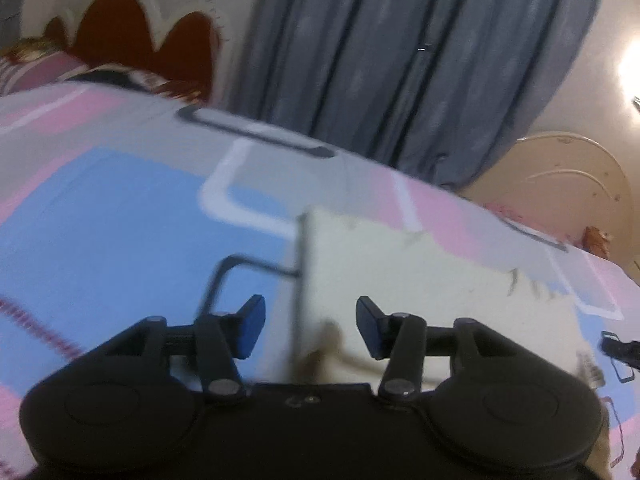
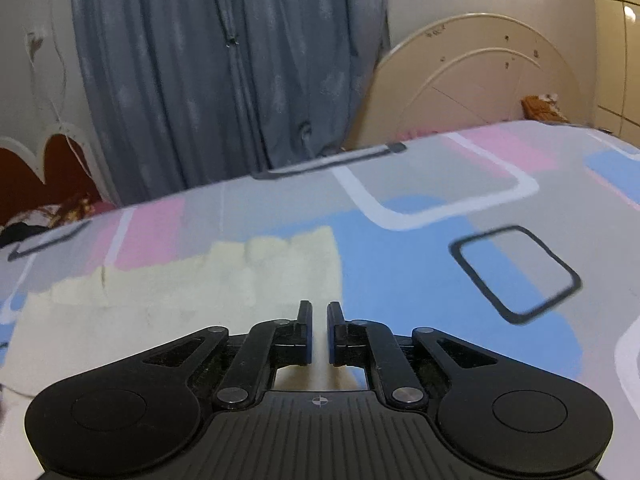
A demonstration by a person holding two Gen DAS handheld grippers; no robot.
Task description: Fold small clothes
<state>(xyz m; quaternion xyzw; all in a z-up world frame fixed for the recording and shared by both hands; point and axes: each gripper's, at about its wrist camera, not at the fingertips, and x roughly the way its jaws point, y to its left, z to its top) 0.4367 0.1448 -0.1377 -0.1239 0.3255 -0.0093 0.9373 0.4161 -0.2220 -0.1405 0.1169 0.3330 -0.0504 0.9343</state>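
A cream cloth (image 1: 400,276) lies flat on the patterned bed sheet (image 1: 120,232); its left edge runs down the middle of the left wrist view. My left gripper (image 1: 311,326) hovers over that edge, open, with its blue pads clear of the fabric. In the right wrist view the same cream cloth (image 2: 180,292) spreads to the left, with a stepped far edge. My right gripper (image 2: 320,320) sits over the cloth's right edge, shut, the fingers nearly touching. I see nothing pinched between them. The cloth's near part is hidden under both gripper bodies.
The sheet (image 2: 420,280) has pink, blue and grey patches with white and black outlines. A grey curtain (image 2: 220,80) hangs behind the bed. A cream rounded board (image 2: 480,80) leans at the back right. Striped fabric (image 1: 36,72) lies before a red headboard (image 1: 120,28).
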